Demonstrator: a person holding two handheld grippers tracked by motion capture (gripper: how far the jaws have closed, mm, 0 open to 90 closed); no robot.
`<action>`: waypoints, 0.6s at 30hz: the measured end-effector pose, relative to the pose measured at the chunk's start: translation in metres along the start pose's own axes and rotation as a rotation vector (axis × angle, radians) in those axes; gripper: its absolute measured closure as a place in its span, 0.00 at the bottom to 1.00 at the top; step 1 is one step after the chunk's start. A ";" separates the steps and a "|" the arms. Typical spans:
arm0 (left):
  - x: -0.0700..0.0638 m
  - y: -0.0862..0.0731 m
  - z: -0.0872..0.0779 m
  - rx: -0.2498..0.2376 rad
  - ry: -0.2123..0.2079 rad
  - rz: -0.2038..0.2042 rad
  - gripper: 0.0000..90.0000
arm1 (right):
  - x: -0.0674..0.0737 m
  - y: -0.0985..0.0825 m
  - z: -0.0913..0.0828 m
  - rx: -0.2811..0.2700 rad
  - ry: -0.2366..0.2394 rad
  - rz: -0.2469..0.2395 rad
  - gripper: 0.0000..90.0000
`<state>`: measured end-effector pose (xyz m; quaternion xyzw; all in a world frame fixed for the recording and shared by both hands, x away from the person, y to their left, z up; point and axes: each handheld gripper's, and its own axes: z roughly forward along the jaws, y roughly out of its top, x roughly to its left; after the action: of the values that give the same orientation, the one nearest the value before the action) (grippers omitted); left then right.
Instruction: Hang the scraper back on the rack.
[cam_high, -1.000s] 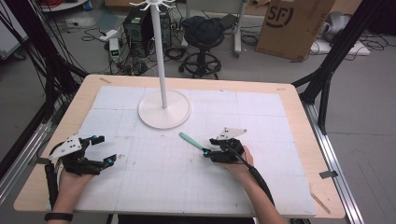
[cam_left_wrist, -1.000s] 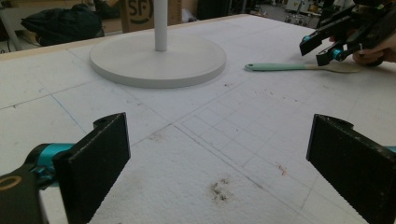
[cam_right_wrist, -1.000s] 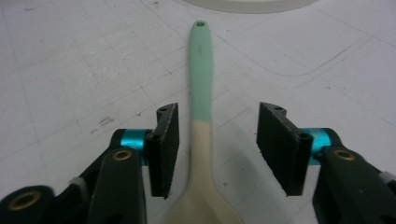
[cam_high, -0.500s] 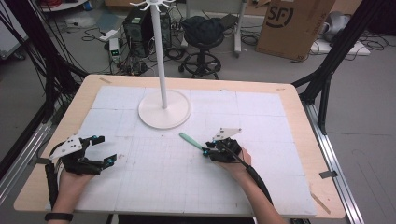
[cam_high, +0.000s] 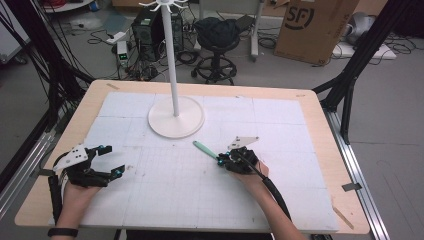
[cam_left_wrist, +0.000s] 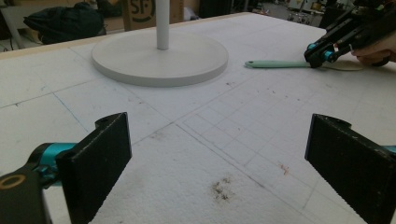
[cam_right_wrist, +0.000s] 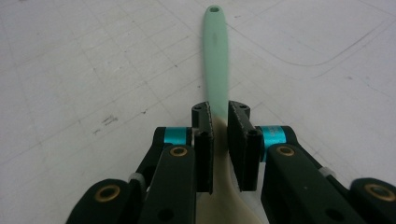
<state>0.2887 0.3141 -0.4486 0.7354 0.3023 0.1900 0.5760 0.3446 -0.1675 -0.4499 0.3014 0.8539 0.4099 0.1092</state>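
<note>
A spatula with a mint-green handle (cam_high: 202, 148) and a cream head lies on the white mat, right of centre. My right gripper (cam_high: 221, 161) is shut on it where the handle meets the head. In the right gripper view the jaws (cam_right_wrist: 219, 126) pinch the neck and the green handle (cam_right_wrist: 215, 51) points away from them. The left gripper view shows the spatula (cam_left_wrist: 275, 64) flat on the mat with the right gripper (cam_left_wrist: 320, 53) at its end. My left gripper (cam_high: 114, 160) hovers low at the mat's left, open wide (cam_left_wrist: 224, 163), nothing between its jaws.
A white hanger stand on a round base (cam_high: 176, 117) rises at the mat's far middle, its base (cam_left_wrist: 159, 56) just beyond the spatula's handle tip. The wooden table edge (cam_high: 320, 100) frames the mat. Chairs, boxes and cables lie on the floor behind.
My right gripper has edged slightly left on the spatula. The left gripper has stayed where it was, still open.
</note>
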 end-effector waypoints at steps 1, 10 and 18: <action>0.000 0.000 0.000 -0.002 -0.001 -0.002 0.08 | 0.000 0.000 -0.001 -0.003 -0.002 0.003 0.90; 0.000 0.000 0.000 -0.001 -0.002 0.003 0.08 | -0.009 0.022 -0.034 -0.101 0.068 0.045 0.90; 0.000 0.000 0.000 -0.002 -0.003 0.004 0.09 | -0.021 0.066 -0.078 -0.165 0.091 0.028 0.90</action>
<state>0.2885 0.3137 -0.4487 0.7357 0.2998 0.1904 0.5767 0.3558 -0.1974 -0.3505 0.2842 0.8171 0.4936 0.0892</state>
